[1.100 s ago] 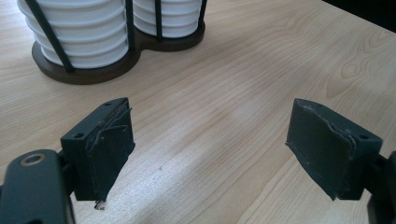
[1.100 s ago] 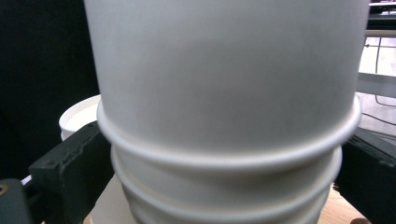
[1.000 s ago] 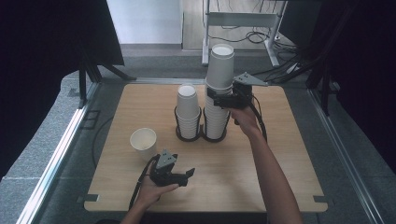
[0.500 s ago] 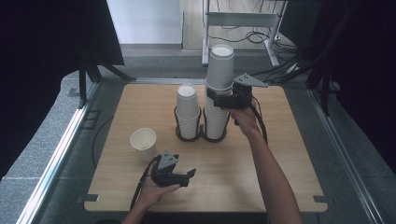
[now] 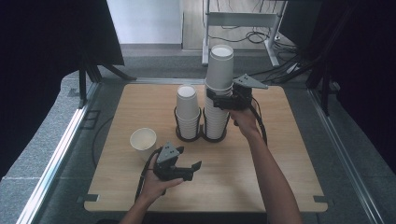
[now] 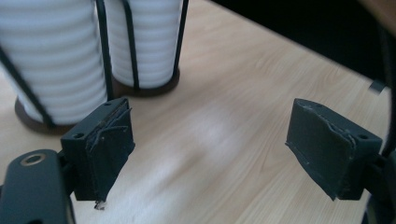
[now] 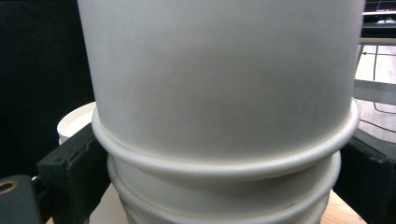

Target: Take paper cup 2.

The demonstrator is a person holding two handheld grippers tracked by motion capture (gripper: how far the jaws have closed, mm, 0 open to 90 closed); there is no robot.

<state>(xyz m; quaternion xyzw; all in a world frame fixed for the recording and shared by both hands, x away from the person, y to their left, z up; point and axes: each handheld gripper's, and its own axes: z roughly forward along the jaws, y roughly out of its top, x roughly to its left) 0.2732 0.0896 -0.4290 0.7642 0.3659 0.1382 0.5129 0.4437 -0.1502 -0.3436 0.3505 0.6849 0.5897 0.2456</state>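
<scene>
Light wood table [image 5: 280, 154] with rounded corners, sitting on grey carpet floor [image 5: 46, 140]. Black curtains [image 5: 46, 42] hang on both sides — pretty dark there. Out back there's a white wall panel [image 5: 144, 21] and a grey metal desk frame [image 5: 243, 21] with black cables [image 5: 252, 35] tangled on the wooden floor underneath. Metal rails [image 5: 56, 154] run alongside the table — soft, even light.

White cup stack [image 5: 218, 88], upright (in holder)

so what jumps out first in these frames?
The tall stack of white paper cups in a black wire holder at the table's far middle, with the right gripper clamped on it. A shorter stack stands beside it, and a single cup sits near the left gripper, whose jaws stand apart over bare wood.
</scene>
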